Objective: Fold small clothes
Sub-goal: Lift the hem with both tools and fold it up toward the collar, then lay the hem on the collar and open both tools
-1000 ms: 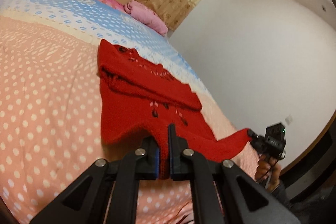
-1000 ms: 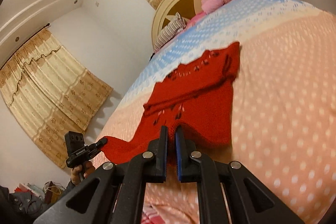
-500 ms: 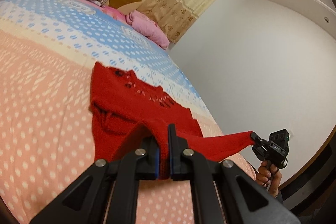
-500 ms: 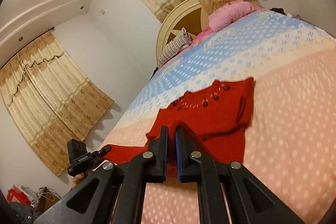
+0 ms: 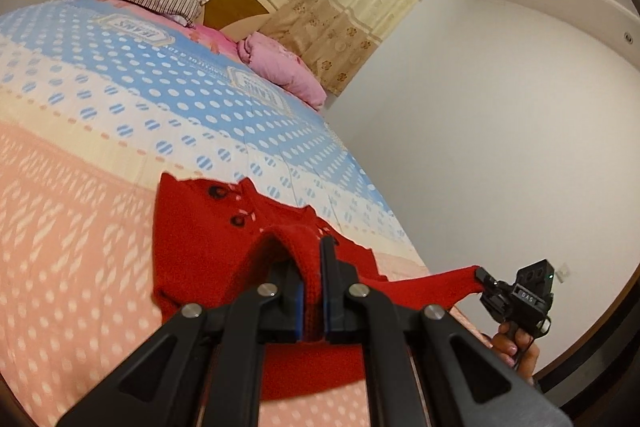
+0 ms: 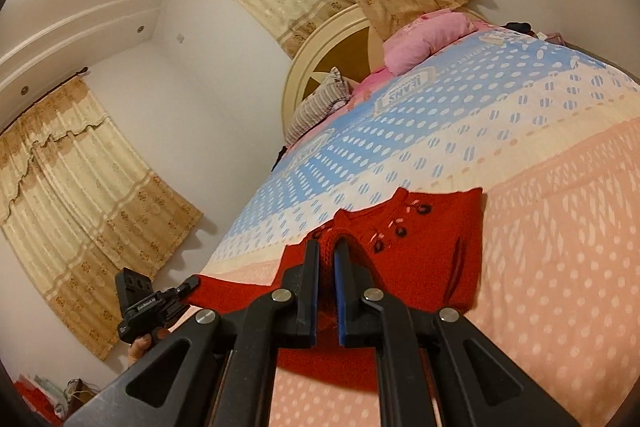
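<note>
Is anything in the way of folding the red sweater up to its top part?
Nothing visible is. Both tools, the left tool and the right tool, are shut on the lifted bottom edge of the red sweater. Ahead of them, its buttoned top lies flat on the bedspread, with nothing on it.

We see a red sweater (image 5: 200,239) on a peach-and-blue, white-dotted bedspread (image 5: 80,227), pink pillow (image 5: 280,67) upper centre.

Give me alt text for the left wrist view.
The left gripper is shut on the near edge of a red knitted sweater, lifting it off a dotted bedspread. At right, the right gripper pinches the same edge.
</note>
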Motion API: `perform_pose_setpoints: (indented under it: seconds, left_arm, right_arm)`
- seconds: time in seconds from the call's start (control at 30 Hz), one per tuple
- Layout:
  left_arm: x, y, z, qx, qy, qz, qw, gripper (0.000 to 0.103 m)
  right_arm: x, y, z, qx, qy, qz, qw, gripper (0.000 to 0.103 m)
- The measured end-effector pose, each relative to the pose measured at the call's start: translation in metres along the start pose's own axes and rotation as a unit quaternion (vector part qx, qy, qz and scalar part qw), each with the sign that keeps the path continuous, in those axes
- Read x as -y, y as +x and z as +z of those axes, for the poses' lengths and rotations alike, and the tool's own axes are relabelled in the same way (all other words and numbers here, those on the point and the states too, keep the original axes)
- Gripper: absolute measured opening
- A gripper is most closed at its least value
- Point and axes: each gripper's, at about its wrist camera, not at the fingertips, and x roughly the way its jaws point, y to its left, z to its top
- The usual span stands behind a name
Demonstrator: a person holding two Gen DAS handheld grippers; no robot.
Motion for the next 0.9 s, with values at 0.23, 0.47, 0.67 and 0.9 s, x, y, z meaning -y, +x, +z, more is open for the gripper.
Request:
perform_pose_setpoints:
  seconds: [0.23, 0.47, 0.67, 0.9]
  left_arm:
    - [-0.019, 0.039, 0.019, -0.019, 0.006, 0.025, 0.9995, 0.006]
    - [-0.056, 0.079, 0.018, -0.048, -0.011, 0.063, 0.9968, 0.006]
    - [-0.076, 0.107, 0.009, -0.074, -0.018, 0.098, 0.9923, 0.008]
    - [-0.072, 0.089, 0.016, -0.041, 0.007, 0.154, 0.9871, 0.052]
  right_arm:
    - [0.025, 0.033, 0.022, -0.004, 0.017, -0.032, 0.999, 0.006]
    - [0.060, 0.084, 0.022, -0.037, 0.034, -0.076, 0.996, 0.006]
    - [0.084, 0.122, 0.021, -0.066, 0.040, -0.104, 0.992, 0.006]
    - [0.086, 0.130, 0.031, -0.051, 0.028, -0.131, 0.990, 0.053]
